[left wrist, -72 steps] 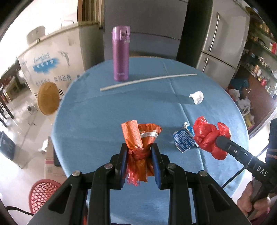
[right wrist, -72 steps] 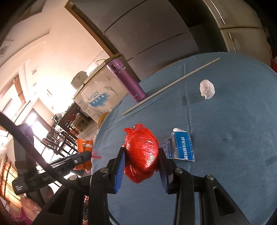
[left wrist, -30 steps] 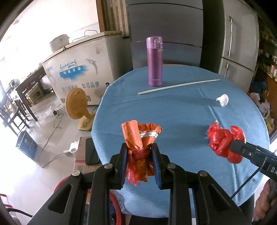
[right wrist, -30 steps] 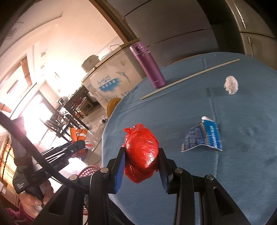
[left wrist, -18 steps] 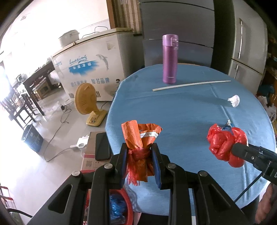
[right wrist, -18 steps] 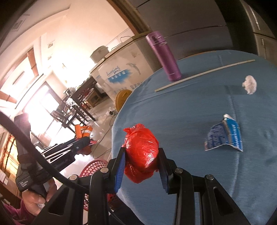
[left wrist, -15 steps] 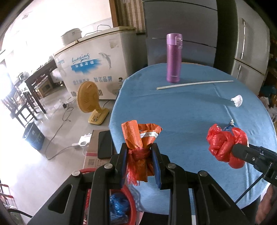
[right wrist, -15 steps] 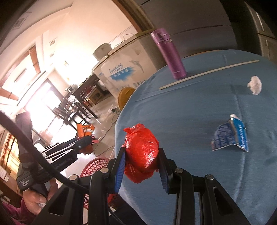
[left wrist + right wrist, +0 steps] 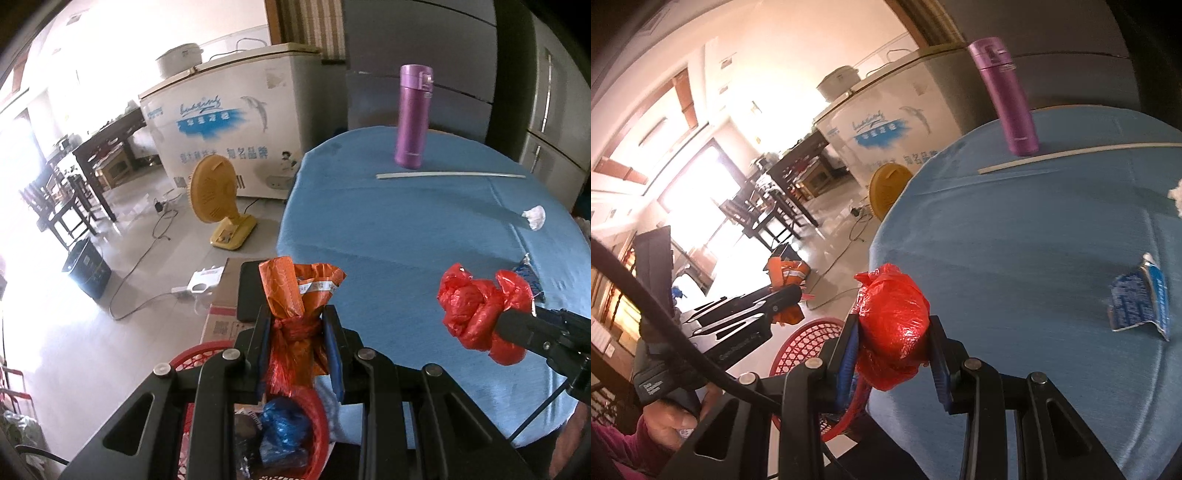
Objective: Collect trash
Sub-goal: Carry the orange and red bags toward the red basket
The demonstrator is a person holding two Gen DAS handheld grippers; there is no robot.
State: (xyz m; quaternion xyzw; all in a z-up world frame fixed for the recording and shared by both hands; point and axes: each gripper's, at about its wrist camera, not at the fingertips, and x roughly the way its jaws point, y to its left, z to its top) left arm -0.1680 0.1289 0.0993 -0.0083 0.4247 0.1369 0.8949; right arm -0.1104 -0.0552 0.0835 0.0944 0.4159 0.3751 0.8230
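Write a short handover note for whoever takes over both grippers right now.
Left gripper: shut on the orange wrapper, above the red basket.
Right gripper: shut on the red bag, at the table edge.
Done: blue bag is in the basket.
Left: drop both, then collect the blue carton and white wad.

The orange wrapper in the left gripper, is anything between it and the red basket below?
Nothing visible. The orange wrapper is clamped in the left gripper above the red basket, whose open top shows only trash such as a blue bag.
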